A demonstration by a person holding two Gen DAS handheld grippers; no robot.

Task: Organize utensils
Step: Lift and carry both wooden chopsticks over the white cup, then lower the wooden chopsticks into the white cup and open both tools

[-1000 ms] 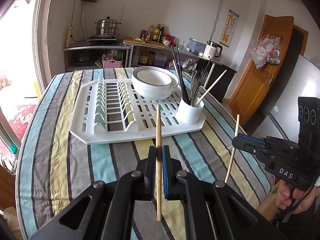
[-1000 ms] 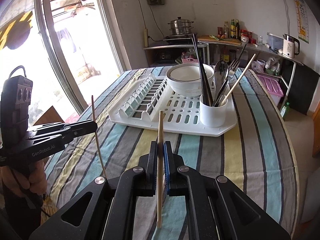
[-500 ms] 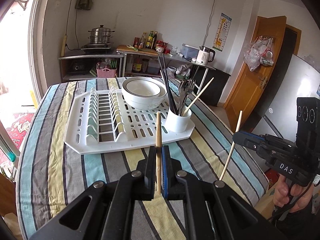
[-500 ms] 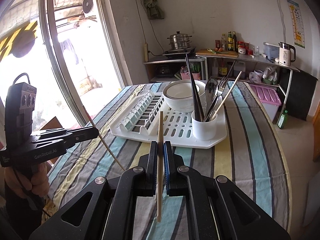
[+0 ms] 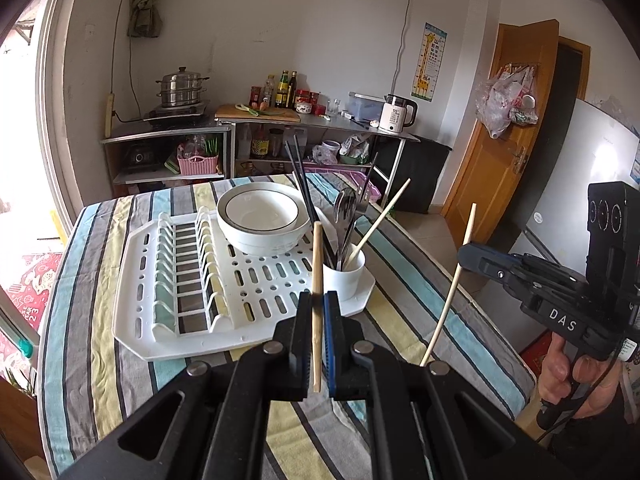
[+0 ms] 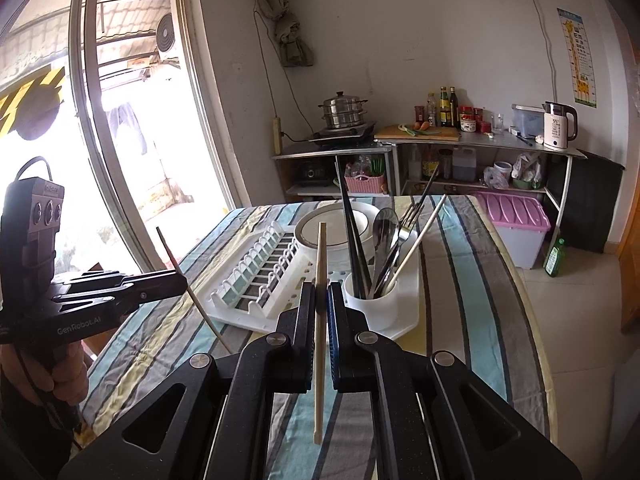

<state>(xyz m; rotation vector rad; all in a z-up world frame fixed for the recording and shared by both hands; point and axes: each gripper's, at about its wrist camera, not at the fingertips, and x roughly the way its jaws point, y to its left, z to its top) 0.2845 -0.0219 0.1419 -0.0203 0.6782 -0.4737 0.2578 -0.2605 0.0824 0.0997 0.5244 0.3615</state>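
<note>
Left wrist view: the left hand-held gripper (image 5: 317, 312) is angled down over the striped desk (image 5: 76, 280), its jaws clamped on a wooden chopstick (image 5: 317, 280) that stands nearly upright between them, its top overlapping the white cup (image 5: 345, 278) beyond. That cup sits on the near right corner of the white dish rack (image 5: 200, 320) and holds dark chopsticks, a spoon, a fork and one pale chopstick; a white bowl (image 5: 262, 220) rests on the rack behind it. At the right, a hand (image 5: 568, 376) grips the right hand-held gripper (image 5: 464, 254), pinched on a second chopstick (image 5: 454, 280) tilted off the desk's edge. Right wrist view: the right hand-held gripper (image 6: 320, 304) is closed on its chopstick (image 6: 320, 320), upright, just before the cup (image 6: 376, 304) on the rack (image 6: 256, 280). At the left, the left hand-held gripper (image 6: 182, 276) pinches its thin chopstick (image 6: 192, 292) aslant above the desk (image 6: 460, 280), held by a hand (image 6: 60, 372).
</note>
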